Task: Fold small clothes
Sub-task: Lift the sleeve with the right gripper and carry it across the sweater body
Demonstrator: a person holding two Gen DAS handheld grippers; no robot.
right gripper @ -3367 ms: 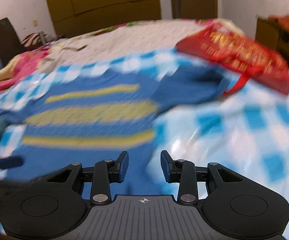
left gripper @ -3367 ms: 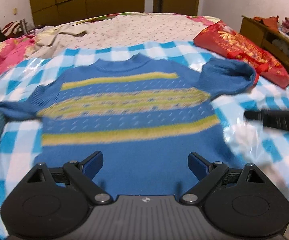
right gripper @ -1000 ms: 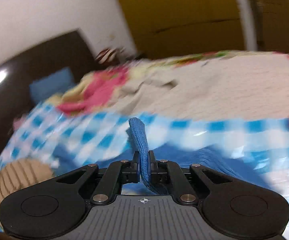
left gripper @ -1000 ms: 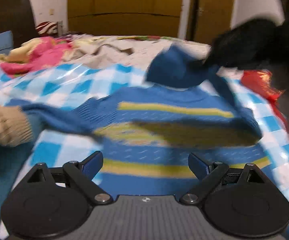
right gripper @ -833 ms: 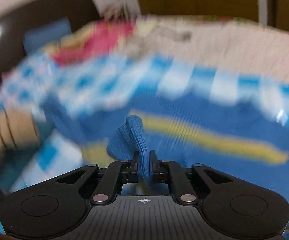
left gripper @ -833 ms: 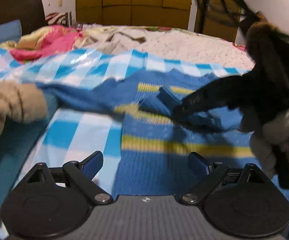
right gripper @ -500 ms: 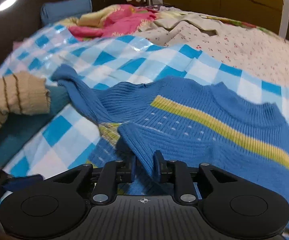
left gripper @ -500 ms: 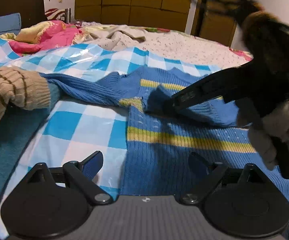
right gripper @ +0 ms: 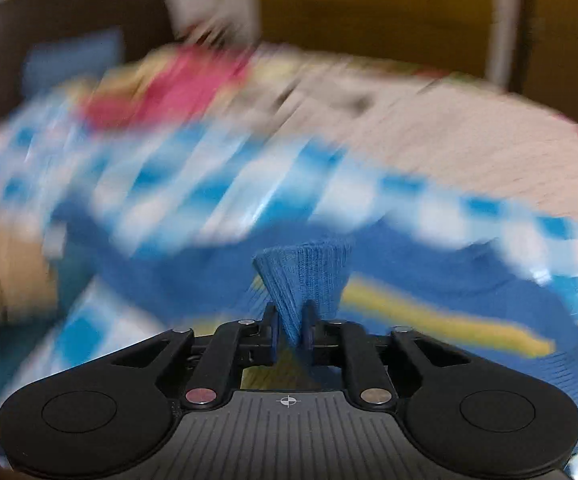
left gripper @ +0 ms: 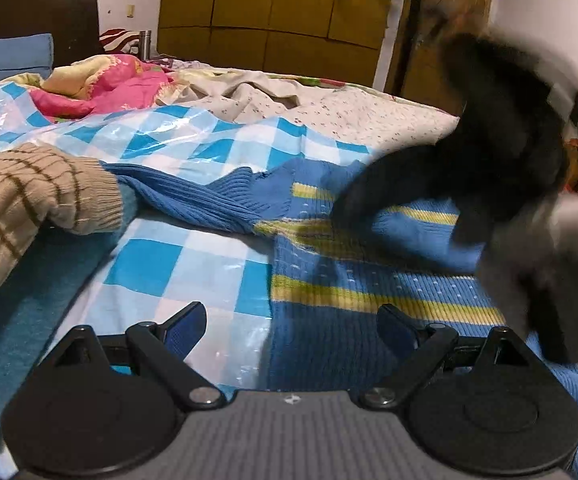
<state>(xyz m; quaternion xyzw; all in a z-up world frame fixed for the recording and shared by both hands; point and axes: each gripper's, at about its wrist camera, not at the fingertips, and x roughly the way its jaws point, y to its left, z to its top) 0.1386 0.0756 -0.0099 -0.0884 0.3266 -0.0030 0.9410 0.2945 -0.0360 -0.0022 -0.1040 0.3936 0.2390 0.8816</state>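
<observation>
A: Report on the garment, nearest point first.

B: The left tongs (left gripper: 291, 326) stand wide apart with nothing between them, over the near hem of the blue sweater (left gripper: 329, 340). The sweater lies flat on the blue-and-white checked sheet (left gripper: 185, 264) that covers the bed. It is ribbed blue knit with yellow-green bands across the chest.

A: Orientation?

B: Its long axis runs from the hem at the left tongs away to the collar at the far end. One sleeve (left gripper: 193, 198) stretches out sideways from the sweater's shoulder toward a tan striped knit (left gripper: 29, 200), its end hidden behind that knit. The other sleeve is folded across the sweater's chest.

A: And the right tongs?

B: The right tongs (right gripper: 291, 326) are closing, with the cuff (right gripper: 305, 276) of that folded sleeve between them; the pads press on the knit. From the left wrist view they show only as a dark blur over the sweater's chest.

A: Change against the earlier frames?

B: Over three seconds ago both sleeves lay spread out from the sweater. One second ago the right sleeve was lifted above it; now it lies across the chest.

A: Beyond the sweater?

B: A pink quilt (left gripper: 121, 88), then wooden wardrobe doors (left gripper: 273, 12).
</observation>
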